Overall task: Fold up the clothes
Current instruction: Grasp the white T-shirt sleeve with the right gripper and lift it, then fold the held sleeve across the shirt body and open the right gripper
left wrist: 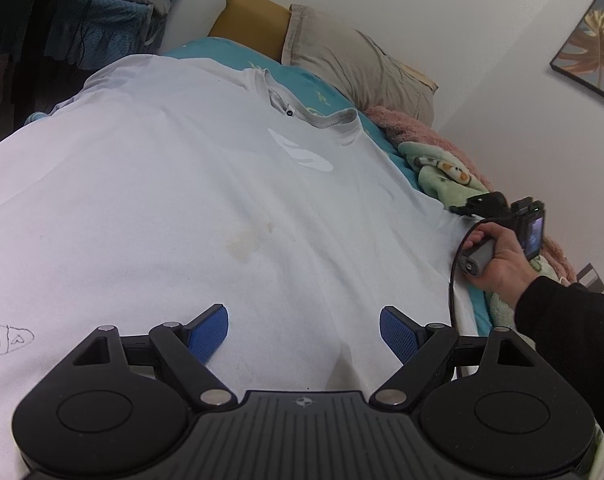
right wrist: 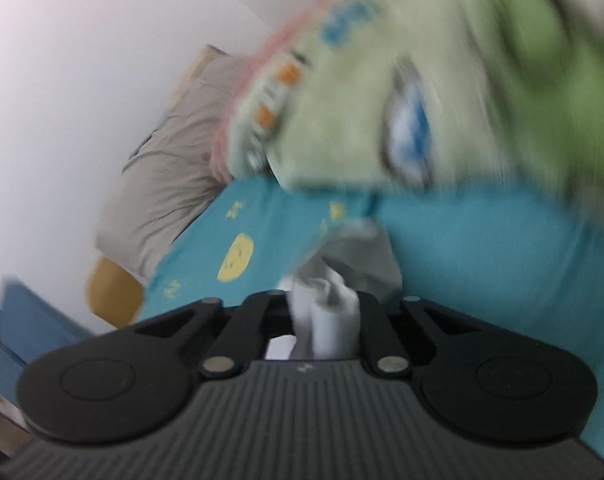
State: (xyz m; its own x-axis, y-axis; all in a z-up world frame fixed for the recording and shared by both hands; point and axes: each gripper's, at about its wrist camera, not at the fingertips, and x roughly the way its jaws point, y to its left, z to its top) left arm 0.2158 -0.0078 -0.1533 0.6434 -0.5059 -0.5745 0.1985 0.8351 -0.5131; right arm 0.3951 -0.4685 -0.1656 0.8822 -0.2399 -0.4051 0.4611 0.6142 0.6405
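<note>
A white T-shirt [left wrist: 205, 200] lies spread flat on the bed, collar [left wrist: 322, 116] toward the pillows, with a faint yellowish stain at its middle. My left gripper [left wrist: 304, 330] hovers over the shirt's lower part, its blue pads wide apart and empty. My right gripper [left wrist: 468, 206] is at the shirt's right edge, held by a hand in a black sleeve. In the blurred right wrist view, the right gripper [right wrist: 326, 312] is shut on a bunched piece of the white shirt fabric [right wrist: 330, 308].
The bed has a teal sheet [right wrist: 482, 248] with yellow prints. A beige pillow [left wrist: 354, 60] and a mustard pillow [left wrist: 249, 20] lie at the head. A green patterned blanket [left wrist: 442, 176] and pink fleece [left wrist: 422, 128] are bunched along the right side by the white wall.
</note>
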